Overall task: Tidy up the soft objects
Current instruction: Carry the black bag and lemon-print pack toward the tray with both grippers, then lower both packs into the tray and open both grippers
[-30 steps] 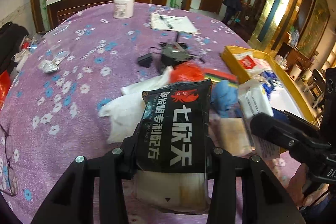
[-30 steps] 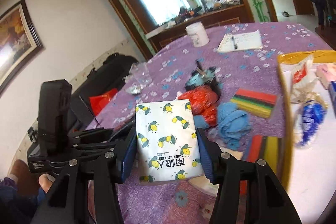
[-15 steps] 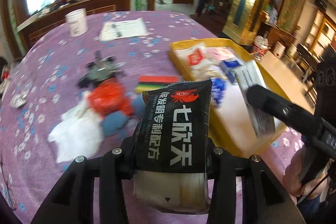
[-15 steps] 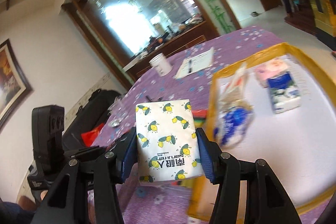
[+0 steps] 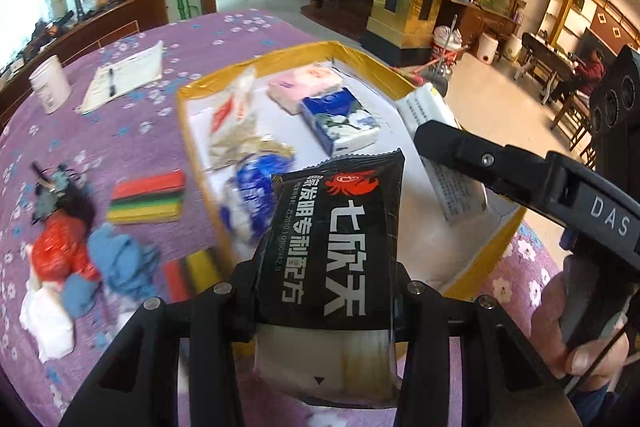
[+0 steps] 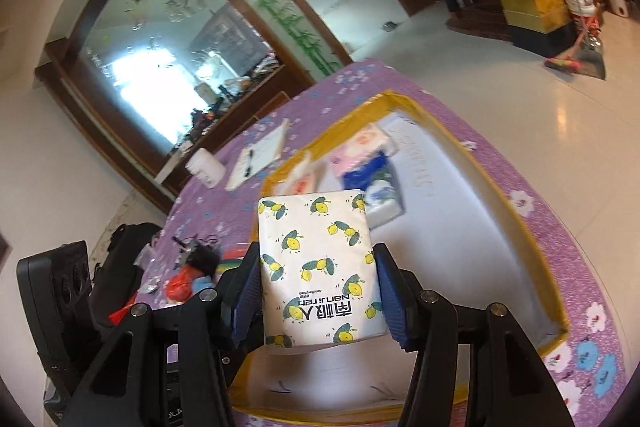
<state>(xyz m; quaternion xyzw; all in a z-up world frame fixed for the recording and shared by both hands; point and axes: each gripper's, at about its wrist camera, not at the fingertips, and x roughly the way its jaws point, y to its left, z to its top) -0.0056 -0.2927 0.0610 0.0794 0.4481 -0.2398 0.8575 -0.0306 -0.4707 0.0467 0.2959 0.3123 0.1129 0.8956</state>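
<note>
Both packets were up in the air over the yellow-rimmed tray (image 5: 400,75) when I looked. The left gripper (image 5: 326,287) had its jaws pinched on a black packet (image 5: 332,243) with white lettering and a red emblem, gripping it at the lower half, where a clear window showed pale contents. The packet hung above the tray's near edge.

The right gripper (image 6: 318,291) had its blue-padded jaws clamped on the two sides of a white tissue pack (image 6: 318,267) printed with yellow lemons, held upright over the tray's bare white floor (image 6: 452,247). From the left gripper's camera the same pack (image 5: 444,151) showed its plain back, tilted, above the tray's right side, with the hand (image 5: 576,327) on the handle below it.

Inside the tray lay a pink tissue pack (image 5: 306,87) and a blue-and-white one (image 5: 340,123) just beside it, a crinkled clear bag with red print (image 5: 236,111), and a blurred blue-and-white bag (image 5: 252,195) near the left wall.

On the purple flowered worktop (image 5: 120,131) left of the tray sat a striped stack of coloured sheets (image 5: 148,197), a red bundle (image 5: 60,247), a blue cloth (image 5: 120,263), white tissue (image 5: 48,319), and further off a white tub (image 5: 50,83) and a notepad with a pen (image 5: 124,75).
</note>
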